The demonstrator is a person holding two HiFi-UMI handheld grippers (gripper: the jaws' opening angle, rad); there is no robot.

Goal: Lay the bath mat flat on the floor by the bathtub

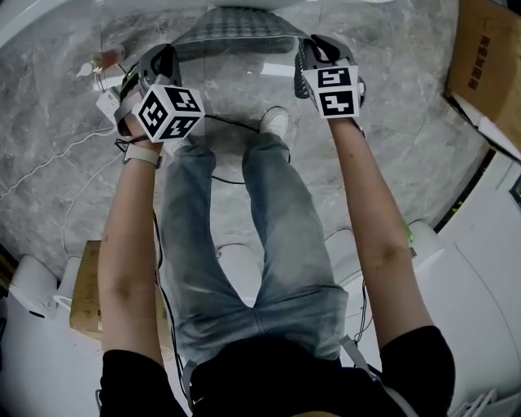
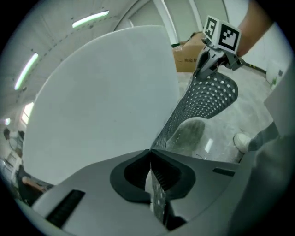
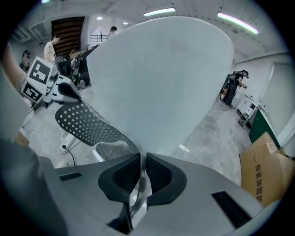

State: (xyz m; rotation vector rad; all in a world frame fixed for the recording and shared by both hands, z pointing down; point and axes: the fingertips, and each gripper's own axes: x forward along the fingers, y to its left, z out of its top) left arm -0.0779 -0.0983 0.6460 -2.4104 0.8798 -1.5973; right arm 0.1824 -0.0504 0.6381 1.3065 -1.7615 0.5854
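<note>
Head view, arms: both my forearms reach ahead and down past the knees. The left gripper (image 1: 167,57) and right gripper (image 1: 313,49) are level with each other and well apart.
Head view, bath mat: the bath mat (image 1: 236,28) stretches between the two grippers above the marble floor (image 1: 391,106). Its long axis runs left to right, just beside the white bathtub (image 1: 244,5).
Left gripper view, tongs: pinched tight on one perforated end of the bath mat (image 2: 207,97), which runs away towards the right gripper (image 2: 209,60).
Right gripper view, tongs: narrow, clamped on the opposite end. The bath mat (image 3: 87,124) dips, then rises to the left gripper (image 3: 60,92).
Bath mat's lie: held off the floor, I think sagging mid-span, though the fisheye bends everything.
</note>
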